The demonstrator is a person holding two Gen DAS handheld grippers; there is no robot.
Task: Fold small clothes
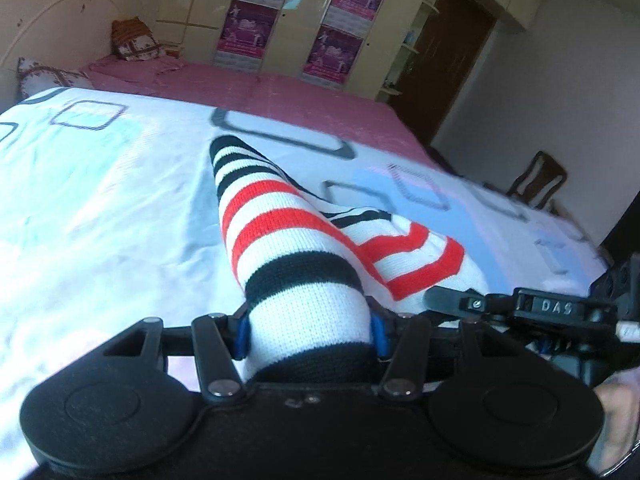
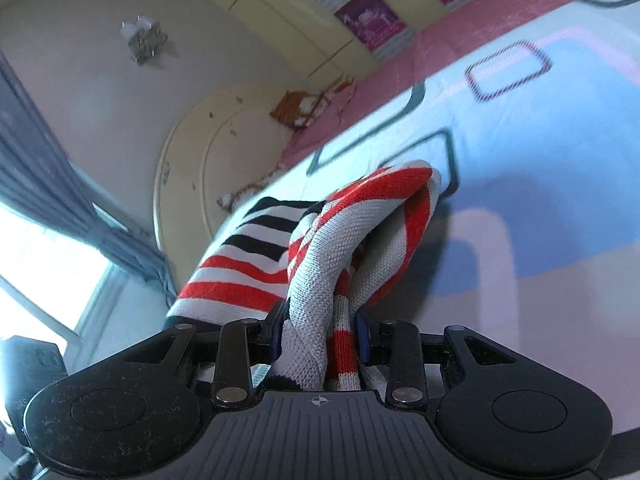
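Observation:
A small knit garment with white, red and black stripes (image 1: pixel 280 232) lies across the pale patterned bedsheet (image 1: pixel 100 200). My left gripper (image 1: pixel 310 332) is shut on its white and black end, which fills the gap between the blue-padded fingers. My right gripper (image 2: pixel 320 332) is shut on a bunched red and white part of the same striped garment (image 2: pixel 360 216), lifted off the sheet. The right gripper's body also shows in the left wrist view (image 1: pixel 540 312), close beside my left gripper. Both sets of fingertips are hidden by cloth.
The bed has a pink cover (image 1: pixel 260 88) at the far side, with pillows (image 1: pixel 132 42) by the cream headboard (image 2: pixel 200 168). A wardrobe with purple posters (image 1: pixel 340 20), a dark door (image 1: pixel 452 60) and a wooden chair (image 1: pixel 538 178) stand beyond. A curtained window (image 2: pixel 40 208) is at the left.

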